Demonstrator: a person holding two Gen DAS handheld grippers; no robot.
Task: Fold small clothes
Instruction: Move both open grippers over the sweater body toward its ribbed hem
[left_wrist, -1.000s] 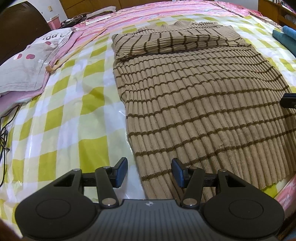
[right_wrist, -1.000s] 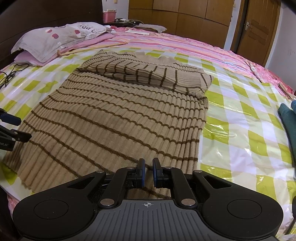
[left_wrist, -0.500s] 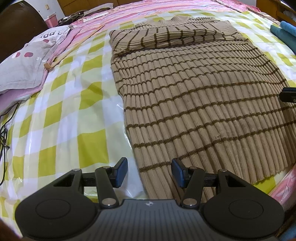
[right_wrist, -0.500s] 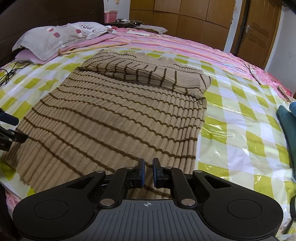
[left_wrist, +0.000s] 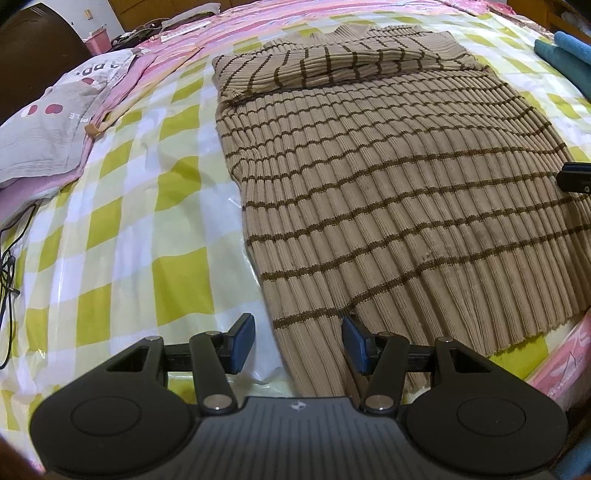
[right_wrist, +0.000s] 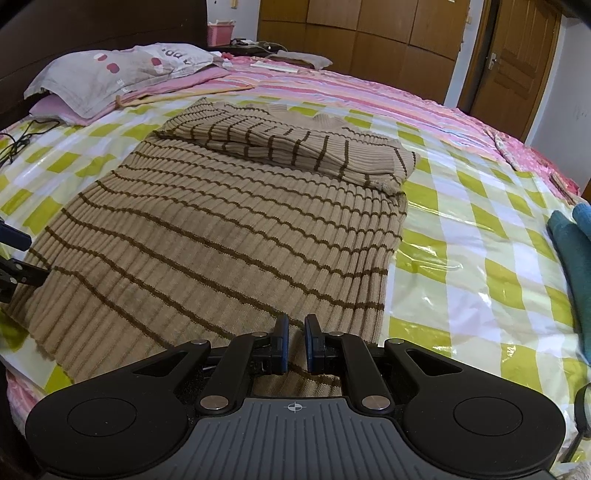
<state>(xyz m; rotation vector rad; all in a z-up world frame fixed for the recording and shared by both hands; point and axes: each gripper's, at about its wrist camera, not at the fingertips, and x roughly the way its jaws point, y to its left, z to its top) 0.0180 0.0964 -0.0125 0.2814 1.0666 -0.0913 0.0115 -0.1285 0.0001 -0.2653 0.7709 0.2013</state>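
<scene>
Sweater (left_wrist: 388, 192): we see tan ribbed knit, brown stripes, sleeves folded across the top, flat on the bed (left_wrist: 129, 229).
Left gripper (left_wrist: 298, 341): released, straddling the hem's corner.
Right gripper (right_wrist: 294, 343): nearly clenched over the hem; whether it pinches the knit we cannot tell.

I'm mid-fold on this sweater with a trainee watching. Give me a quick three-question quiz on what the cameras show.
1. True or false: the striped sweater lies flat with its sleeves folded across its upper part.
2. Whose jaws stand wider apart: the left tongs or the right tongs?
3. What lies at the picture's right edge in the right wrist view? A) a teal cloth B) a shoe C) a book

Key: 1 true; 2 left tongs; 3 A
</scene>
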